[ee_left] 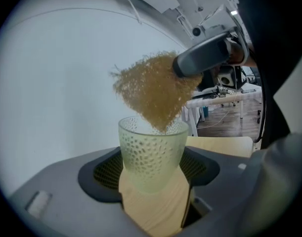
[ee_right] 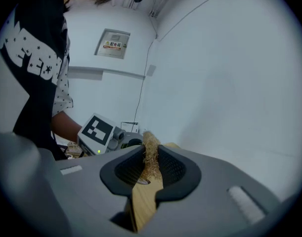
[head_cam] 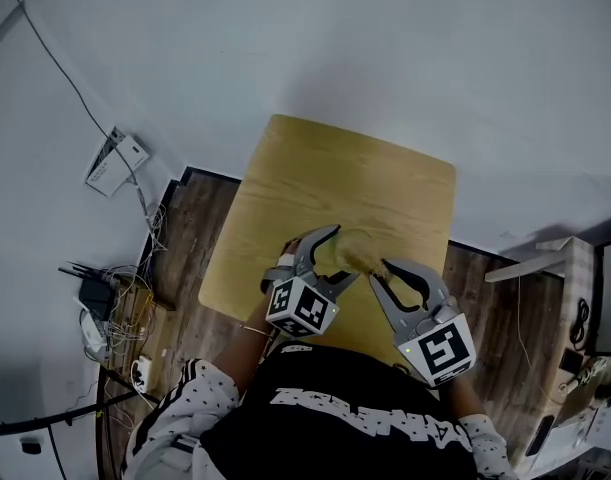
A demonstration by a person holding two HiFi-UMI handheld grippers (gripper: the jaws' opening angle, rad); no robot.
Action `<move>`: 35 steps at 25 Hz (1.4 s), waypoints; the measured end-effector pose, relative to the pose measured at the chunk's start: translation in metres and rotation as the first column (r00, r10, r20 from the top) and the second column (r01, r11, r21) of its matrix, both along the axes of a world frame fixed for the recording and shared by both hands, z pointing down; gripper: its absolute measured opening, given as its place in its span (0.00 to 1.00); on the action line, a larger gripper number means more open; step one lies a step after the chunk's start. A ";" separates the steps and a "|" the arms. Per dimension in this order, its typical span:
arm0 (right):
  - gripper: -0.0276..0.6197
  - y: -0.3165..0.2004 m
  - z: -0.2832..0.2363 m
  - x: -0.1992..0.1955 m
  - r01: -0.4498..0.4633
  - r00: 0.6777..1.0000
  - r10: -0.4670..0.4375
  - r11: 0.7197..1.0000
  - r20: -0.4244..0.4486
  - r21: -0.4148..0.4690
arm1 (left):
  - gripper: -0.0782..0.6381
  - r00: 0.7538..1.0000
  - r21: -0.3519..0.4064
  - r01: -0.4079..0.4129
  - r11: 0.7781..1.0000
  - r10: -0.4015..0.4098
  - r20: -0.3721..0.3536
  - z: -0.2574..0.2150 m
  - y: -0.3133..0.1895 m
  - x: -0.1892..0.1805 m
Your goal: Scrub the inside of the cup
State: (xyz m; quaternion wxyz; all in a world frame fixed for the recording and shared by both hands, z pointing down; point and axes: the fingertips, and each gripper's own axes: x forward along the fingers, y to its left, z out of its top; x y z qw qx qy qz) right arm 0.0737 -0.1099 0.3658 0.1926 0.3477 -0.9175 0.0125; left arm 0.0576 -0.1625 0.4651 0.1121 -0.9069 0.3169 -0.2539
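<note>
1. Dimpled frosted-glass cup (ee_left: 151, 154): clamped by its sides between the jaws of the left gripper (ee_left: 151, 171), over the near part of the wooden desk (head_cam: 335, 168); mouth left clear, presumably to admit the pad.
2. Tan fibrous scouring pad (ee_left: 153, 90): pinched flat in the closed jaws of the right gripper (ee_right: 151, 163); lower corner at the cup mouth, scrubbing judged barely begun.
3. Left gripper: kept close to the torso, seemingly to steady the cup.
4. Right gripper: brought in from the right, angled down over the rim.
</note>
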 end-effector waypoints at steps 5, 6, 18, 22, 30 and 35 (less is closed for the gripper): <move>0.18 -0.003 0.004 0.000 0.007 0.999 -0.006 1.000 -0.035 0.019 | 0.61 1.000 0.053 -0.015 0.998 0.014 0.022 -0.020 0.001 0.005; 0.18 -0.004 0.004 0.001 0.000 0.999 0.001 1.000 -0.036 0.018 | 0.61 0.999 0.063 -0.020 0.998 0.018 0.039 -0.023 0.001 0.005; 0.18 -0.028 0.010 0.010 -0.036 0.994 0.031 0.998 -0.105 -0.047 | 0.61 0.996 0.086 -0.016 0.996 0.008 0.089 -0.031 -0.014 0.009; 0.18 -0.033 0.013 0.014 -0.040 0.990 0.032 0.997 -0.135 -0.064 | 0.61 0.994 0.105 -0.020 0.994 0.008 0.111 -0.034 -0.018 0.011; 0.18 -0.032 0.020 0.016 -0.016 0.976 -0.003 0.996 -0.219 -0.085 | 0.61 0.985 0.143 -0.032 0.989 0.008 0.170 -0.033 -0.018 0.013; 0.18 -0.027 0.026 0.016 0.013 0.962 -0.040 0.995 -0.271 -0.100 | 0.61 0.976 0.164 -0.053 0.985 0.016 0.219 -0.027 -0.017 0.011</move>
